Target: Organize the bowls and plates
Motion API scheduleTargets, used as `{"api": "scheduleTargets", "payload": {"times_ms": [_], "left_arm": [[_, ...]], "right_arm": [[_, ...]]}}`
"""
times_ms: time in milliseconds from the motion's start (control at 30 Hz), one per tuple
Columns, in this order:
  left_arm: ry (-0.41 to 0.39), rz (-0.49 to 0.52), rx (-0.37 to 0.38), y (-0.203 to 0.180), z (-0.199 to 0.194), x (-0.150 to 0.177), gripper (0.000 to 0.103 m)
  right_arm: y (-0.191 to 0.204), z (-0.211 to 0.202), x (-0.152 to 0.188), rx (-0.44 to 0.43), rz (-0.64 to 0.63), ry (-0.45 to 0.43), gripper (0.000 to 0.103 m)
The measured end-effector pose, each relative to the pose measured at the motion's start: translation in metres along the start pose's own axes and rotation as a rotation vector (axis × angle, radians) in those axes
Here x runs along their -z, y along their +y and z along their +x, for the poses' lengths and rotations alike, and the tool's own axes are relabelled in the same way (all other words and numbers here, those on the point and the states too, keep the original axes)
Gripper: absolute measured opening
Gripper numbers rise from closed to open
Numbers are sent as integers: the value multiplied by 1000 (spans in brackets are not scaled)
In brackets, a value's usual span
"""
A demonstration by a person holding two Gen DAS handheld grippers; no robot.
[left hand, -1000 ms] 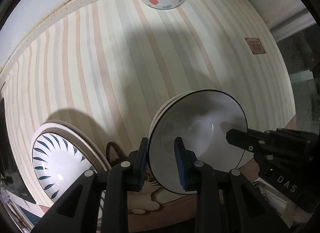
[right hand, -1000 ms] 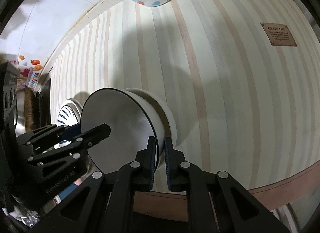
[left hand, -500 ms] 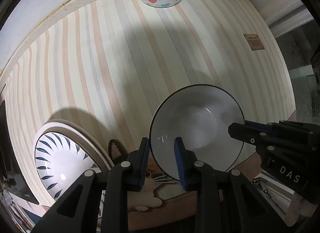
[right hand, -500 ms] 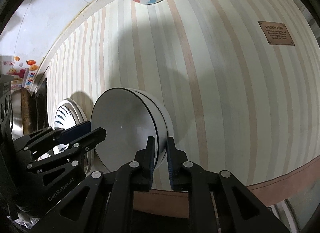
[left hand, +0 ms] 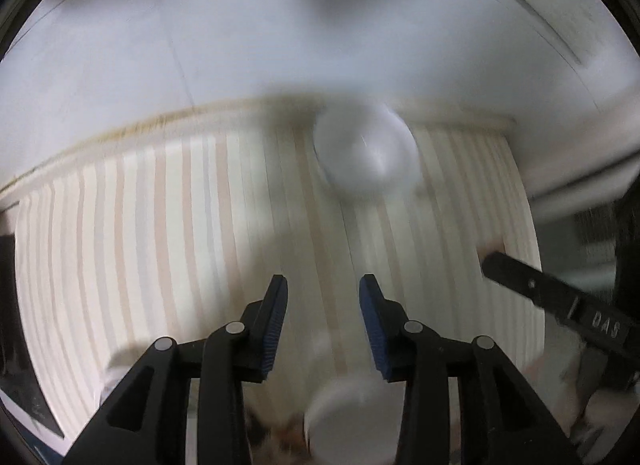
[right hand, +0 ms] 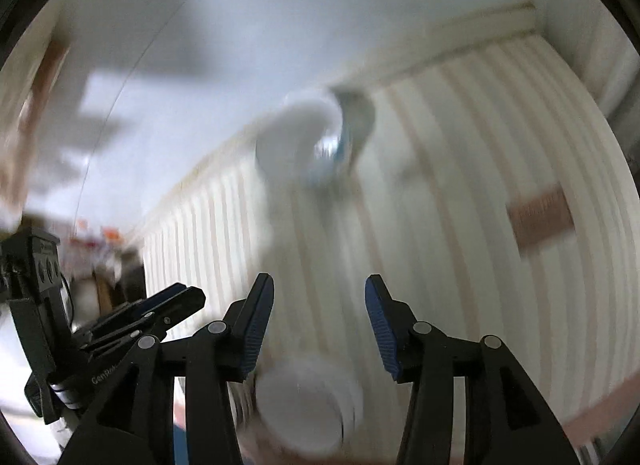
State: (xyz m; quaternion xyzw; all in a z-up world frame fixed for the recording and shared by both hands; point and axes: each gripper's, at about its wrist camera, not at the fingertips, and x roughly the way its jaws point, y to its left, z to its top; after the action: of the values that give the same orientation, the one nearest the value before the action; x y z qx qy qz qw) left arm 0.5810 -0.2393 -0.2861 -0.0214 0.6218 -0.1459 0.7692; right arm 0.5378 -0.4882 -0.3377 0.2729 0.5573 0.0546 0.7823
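Claws, left (left hand: 322, 321) and right (right hand: 319, 325), gape empty over two blurred bowls (left hand: 364, 157) (left hand: 352, 417).

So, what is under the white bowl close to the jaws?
The blurred white bowl lies on the striped tablecloth, below both open grippers. Whether another bowl sits beneath it is hidden.

The striped worktop (left hand: 200, 233) lies bare across its broad middle, giving open passage ahead of both tongs. At the far edge, against the wall (left hand: 280, 33), a bowl (left hand: 364, 153) blocks the path; close below the tongs, stacked white bowls (right hand: 304, 413) occupy the near edge. The right tongs (left hand: 560, 305) intrude from the right of the left wrist view, narrowing clearance there.
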Motion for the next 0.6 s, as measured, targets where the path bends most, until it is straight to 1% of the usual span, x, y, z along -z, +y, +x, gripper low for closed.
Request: {"api": "scheduleTargets", "payload": {"times_ms": [100, 167, 200, 267, 400, 433, 467, 500, 533, 567, 600], "left_arm": [[11, -39, -12, 4, 31, -38, 35], [24, -46, -17, 5, 49, -54, 35], [34, -46, -21, 4, 60, -62, 35], [59, -41, -29, 3, 78, -73, 35], [95, -32, -40, 2, 106, -83, 35], [93, -30, -40, 2, 110, -85, 34], [92, -23, -47, 2, 114, -86, 26], [87, -22, -42, 2, 115, -86, 20], [87, -19, -33, 1, 116, -87, 13], [90, -14, -31, 0, 117, -87, 12], [84, -12, -39, -1, 116, -86, 12]], "right_arm": [[-4, 25, -41, 25, 8, -21, 51], [-6, 43, -66, 49, 13, -17, 51], [-7, 51, -73, 56, 12, -13, 51], [-10, 70, -91, 71, 10, -1, 51], [-12, 101, -114, 100, 0, 31, 49], [-12, 106, -115, 104, -1, 38, 44], [-12, 111, -118, 106, -3, 44, 34], [-13, 118, -121, 110, -7, 56, 27], [-13, 121, -123, 105, -10, 61, 16], [-12, 123, -124, 85, -12, 58, 11], [-11, 125, -124, 93, -17, 54, 11]]}}
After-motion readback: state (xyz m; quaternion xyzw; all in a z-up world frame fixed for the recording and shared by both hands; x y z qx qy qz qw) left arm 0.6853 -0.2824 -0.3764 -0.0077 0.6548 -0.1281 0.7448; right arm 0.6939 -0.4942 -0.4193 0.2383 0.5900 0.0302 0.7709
